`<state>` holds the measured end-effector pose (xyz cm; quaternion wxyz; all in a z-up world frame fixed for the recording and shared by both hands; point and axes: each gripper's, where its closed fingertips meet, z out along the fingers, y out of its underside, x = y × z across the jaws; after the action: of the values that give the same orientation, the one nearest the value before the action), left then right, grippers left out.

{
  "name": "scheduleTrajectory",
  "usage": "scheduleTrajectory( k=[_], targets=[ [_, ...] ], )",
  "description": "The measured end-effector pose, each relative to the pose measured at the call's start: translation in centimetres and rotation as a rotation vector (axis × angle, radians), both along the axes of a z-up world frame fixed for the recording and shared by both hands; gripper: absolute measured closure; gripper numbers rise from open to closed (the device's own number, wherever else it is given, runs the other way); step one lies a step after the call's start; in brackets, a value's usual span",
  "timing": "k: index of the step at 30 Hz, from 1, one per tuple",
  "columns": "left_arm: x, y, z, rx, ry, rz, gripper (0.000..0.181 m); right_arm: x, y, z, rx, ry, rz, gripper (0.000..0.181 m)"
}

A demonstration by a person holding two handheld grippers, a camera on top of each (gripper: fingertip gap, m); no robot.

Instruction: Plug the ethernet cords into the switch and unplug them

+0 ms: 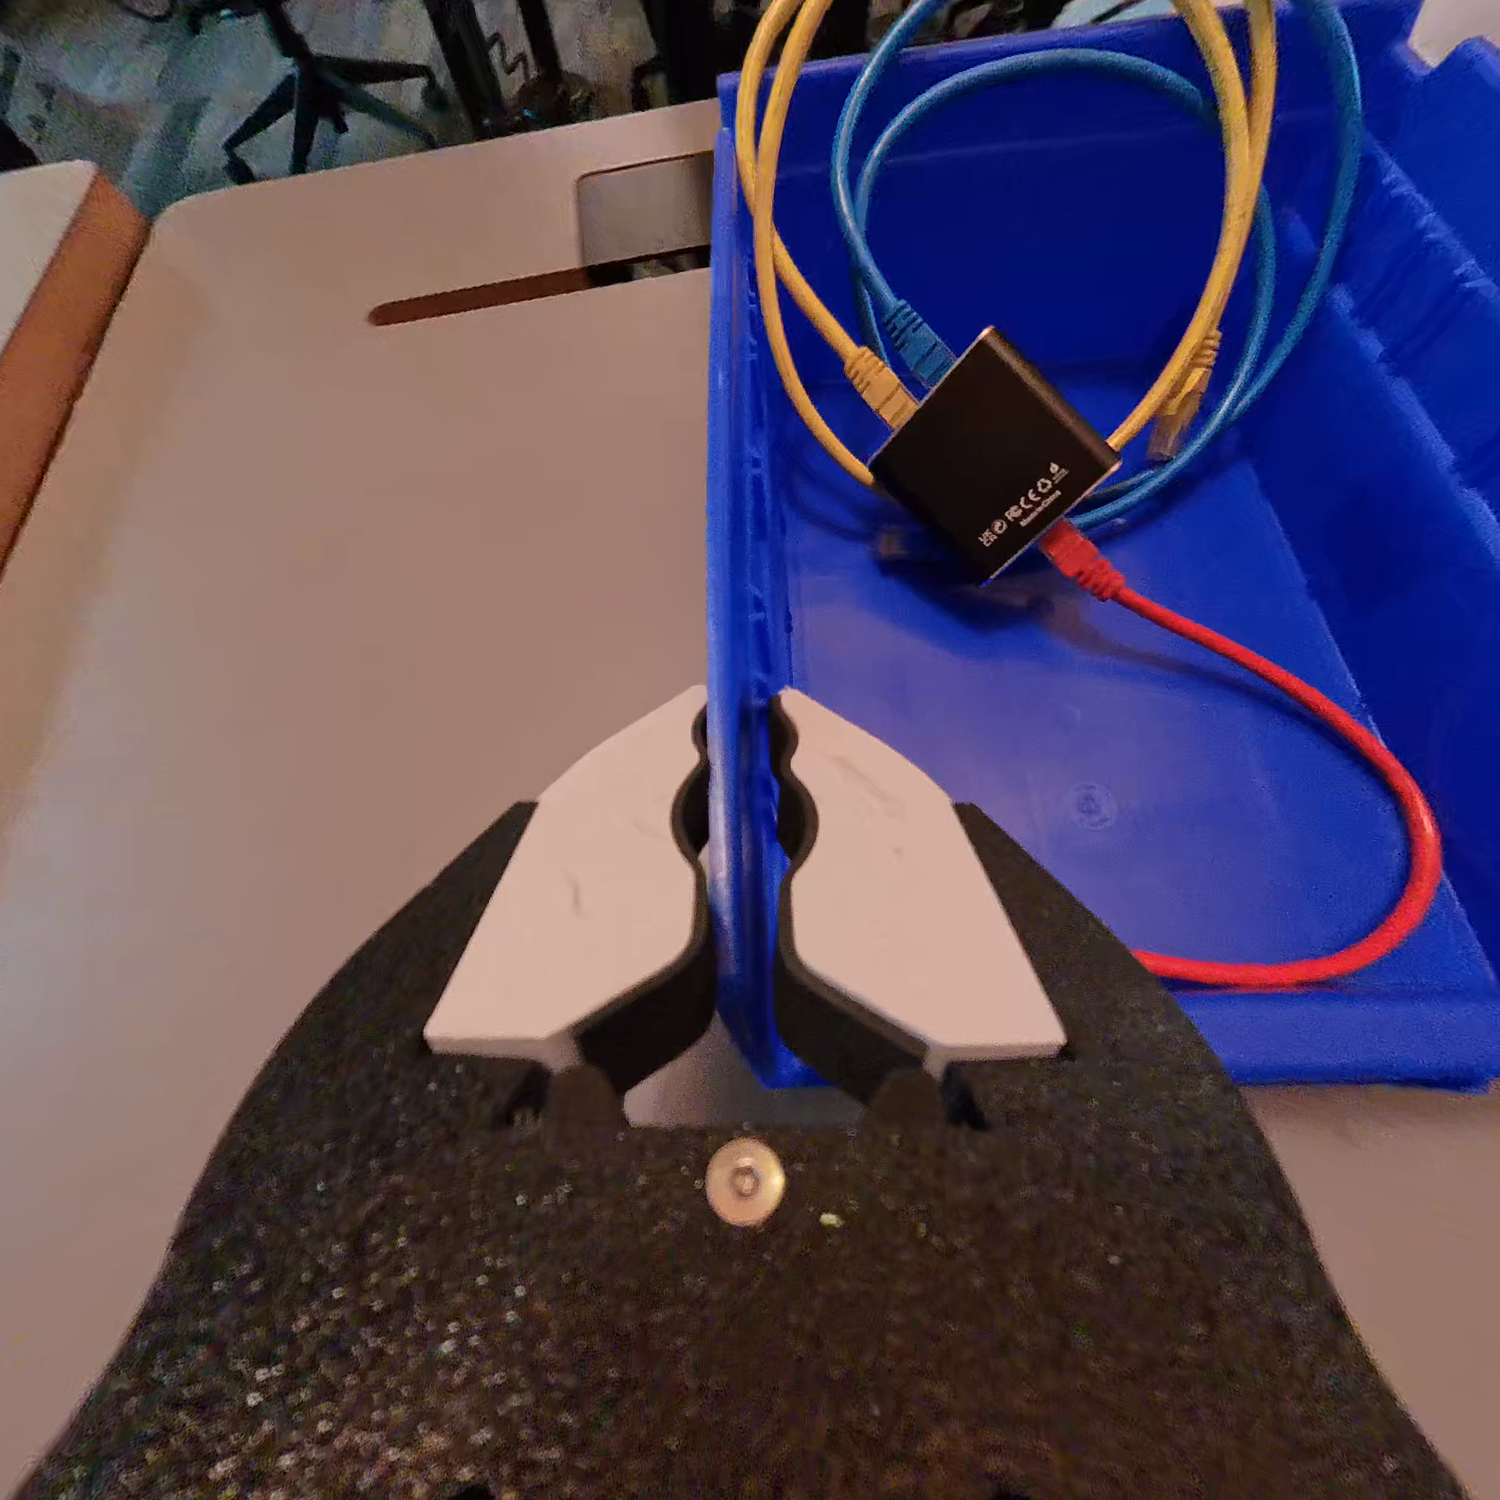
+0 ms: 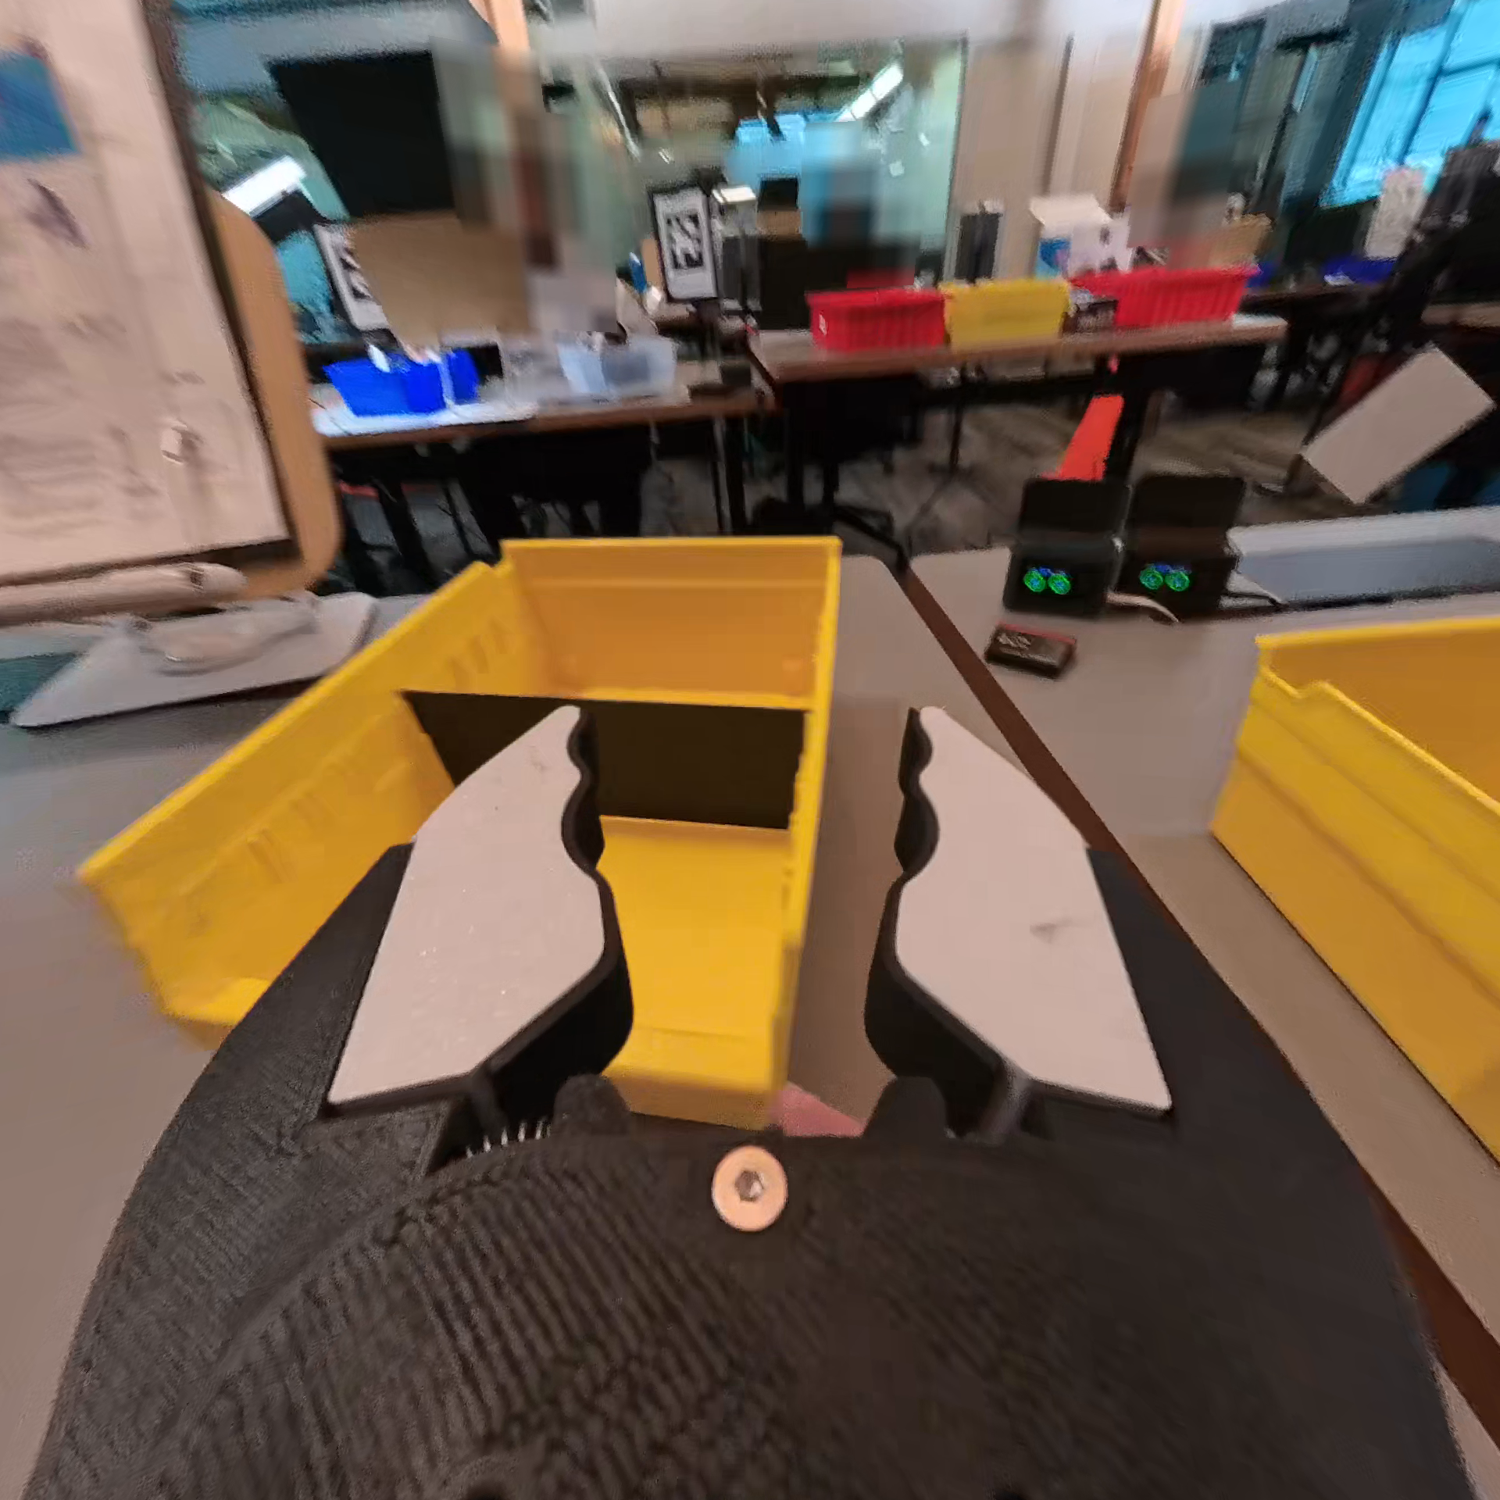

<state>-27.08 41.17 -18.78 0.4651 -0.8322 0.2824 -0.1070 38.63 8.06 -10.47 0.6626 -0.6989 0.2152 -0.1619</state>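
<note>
In the left wrist view a black switch (image 1: pixel 992 459) lies in a blue bin (image 1: pixel 1055 771). A yellow cord (image 1: pixel 763 268) and a blue cord (image 1: pixel 852 235) are plugged into its far side, a red cord (image 1: pixel 1372 779) into its near side. A loose yellow plug (image 1: pixel 1181 406) lies to its right. My left gripper (image 1: pixel 740 714) is shut on the bin's left wall (image 1: pixel 734 568), one finger on each side. My right gripper (image 2: pixel 747 722) is open and empty above a yellow bin (image 2: pixel 690 933); switch and cords do not show in that view.
The blue bin stands on a pale table (image 1: pixel 365 568) with a cable slot (image 1: pixel 479 300). A black divider (image 2: pixel 698 763) crosses the yellow bin. A second yellow bin (image 2: pixel 1380 852) stands at right. A small black box (image 2: pixel 1029 648), two black devices (image 2: pixel 1124 544) and a monitor stand (image 2: pixel 187 649) sit behind.
</note>
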Motion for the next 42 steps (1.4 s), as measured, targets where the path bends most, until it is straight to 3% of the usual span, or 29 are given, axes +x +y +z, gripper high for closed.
scheduleTrajectory(
  k=[1, 3, 5, 8, 10, 13, 15, 18, 21, 26, 28, 32, 42],
  targets=[
    [-0.8, 0.7, -0.1, -0.007, 0.009, 0.002, 0.171, -0.9, 0.2, 0.6, 0.025, -0.002, 0.036, 0.110],
    [-2.4, 1.3, 0.2, -0.046, 0.062, 0.043, 0.163, -2.6, 1.0, 1.5, 0.056, -0.004, 0.123, 0.112],
    [-3.6, 1.4, 3.0, 0.001, 0.089, 0.136, 0.136, -3.9, 1.8, 2.3, 0.050, -0.009, 0.183, 0.112],
    [0.8, -0.7, 8.4, 0.059, -0.156, 0.070, 0.132, -6.0, 2.8, 4.0, 0.095, -0.034, 0.240, 0.115],
    [5.1, -2.6, 9.4, -0.056, -0.325, -0.038, 0.132, -7.6, 3.6, 4.8, 0.111, -0.055, 0.288, 0.117],
    [10.5, -3.7, 7.3, -0.318, -0.447, -0.104, 0.101, -10.0, 4.4, 5.2, 0.090, -0.090, 0.373, 0.117],
    [10.6, -1.4, 3.8, -0.411, -0.392, 0.053, 0.086, -11.4, 4.4, 5.2, 0.054, -0.121, 0.432, 0.117],
    [8.7, 2.1, -0.8, -0.549, -0.433, 0.398, 0.114, -12.3, 3.3, 5.4, 0.013, -0.175, 0.484, 0.119],
    [7.8, 4.6, -2.6, -0.532, -0.541, 0.503, 0.100, -12.1, 1.9, 6.8, 0.062, -0.177, 0.475, 0.120],
    [10.8, 5.8, -3.0, -0.560, -0.678, 0.399, 0.091, -12.0, 1.3, 8.2, 0.185, -0.113, 0.498, 0.125],
    [11.1, 6.1, -3.5, -0.526, -0.604, 0.401, 0.089, -12.2, 1.6, 7.7, 0.170, -0.090, 0.509, 0.125],
    [10.1, 6.8, -5.1, -0.455, -0.430, 0.447, 0.116, -13.4, 2.3, 7.3, 0.128, -0.127, 0.530, 0.125],
    [6.6, 8.8, -4.8, -0.226, -0.267, 0.421, 0.117, -14.7, 3.2, 6.2, 0.080, -0.132, 0.578, 0.126]
  ],
)
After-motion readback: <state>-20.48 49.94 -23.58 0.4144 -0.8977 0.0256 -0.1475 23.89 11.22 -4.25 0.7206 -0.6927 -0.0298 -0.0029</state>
